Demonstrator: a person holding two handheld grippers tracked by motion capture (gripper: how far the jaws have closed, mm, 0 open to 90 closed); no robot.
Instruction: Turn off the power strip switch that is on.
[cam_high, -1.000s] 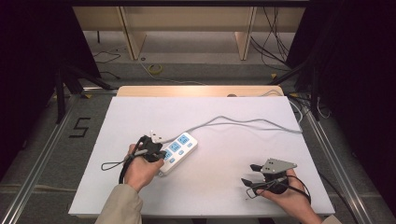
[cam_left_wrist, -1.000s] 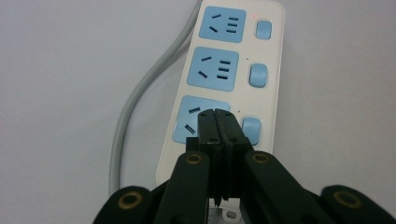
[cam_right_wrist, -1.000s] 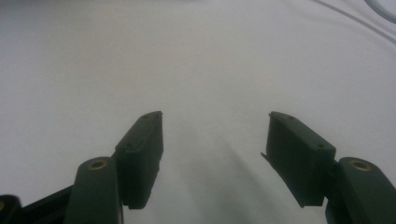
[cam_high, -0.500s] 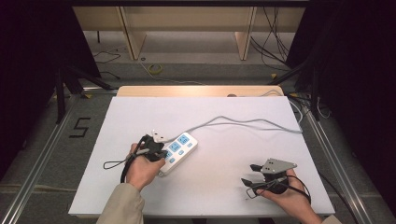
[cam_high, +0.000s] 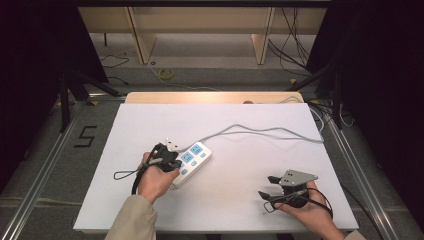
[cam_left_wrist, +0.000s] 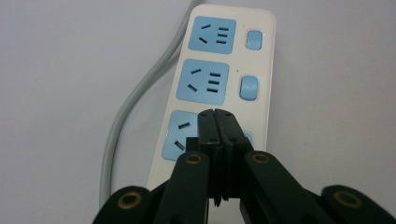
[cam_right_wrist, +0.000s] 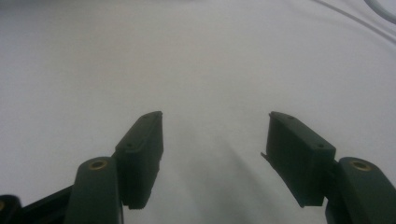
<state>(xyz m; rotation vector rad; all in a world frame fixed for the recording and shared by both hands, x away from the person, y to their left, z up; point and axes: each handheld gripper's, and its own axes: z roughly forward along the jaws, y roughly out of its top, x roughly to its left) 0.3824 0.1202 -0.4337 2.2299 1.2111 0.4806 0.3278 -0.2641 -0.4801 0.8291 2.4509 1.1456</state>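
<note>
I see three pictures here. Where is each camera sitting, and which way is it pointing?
High view: above the person's side, looking forward and down on the white table; both forearms, the left gripper and right gripper show.
Left gripper view: rides on the left gripper, looking along its shut jaws at the power strip with blue sockets.
Right gripper view: rides on the right gripper, looking along its open jaws at bare table.
Shared: the high view and left gripper view both show the power strip and its grey cord.
</note>
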